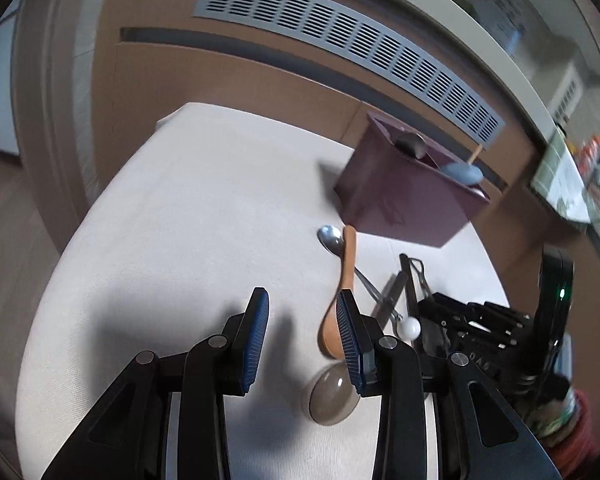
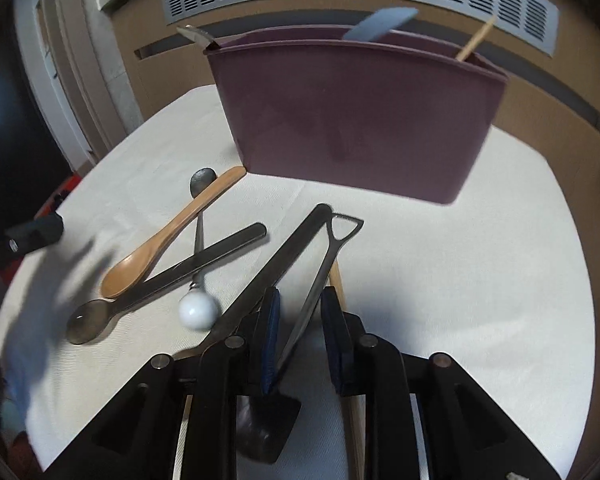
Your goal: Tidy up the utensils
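Only in the right wrist view: a black spatula [image 2: 312,300] with a triangular loop end, running between the fingers of the right gripper [image 2: 300,332], blade down by the camera; beside it a long dark handle [image 2: 276,264] and a pale wooden stick [image 2: 342,292] under the right finger. Fingers narrowly parted around the spatula shaft, left pad apparently against it, right pad just off; firm grasp cannot be told. Only in the left wrist view: left gripper [image 1: 302,336] spread wide, holding nothing, tilted down over the white table [image 1: 188,220], its right finger crossing the bowl of the wooden spoon [image 1: 342,292]; right gripper body seen low at the far right. In both views: metal spoon [image 1: 330,238] under the wooden spoon's handle, a white ball-ended utensil [image 2: 198,310], a dark translucent spoon [image 2: 88,322]. Purple caddy [image 2: 356,120] upright at the table's far side, holding a metal utensil at the left end, a blue spatula [image 2: 380,24] and a thin wooden stick [image 2: 476,40] toward the right
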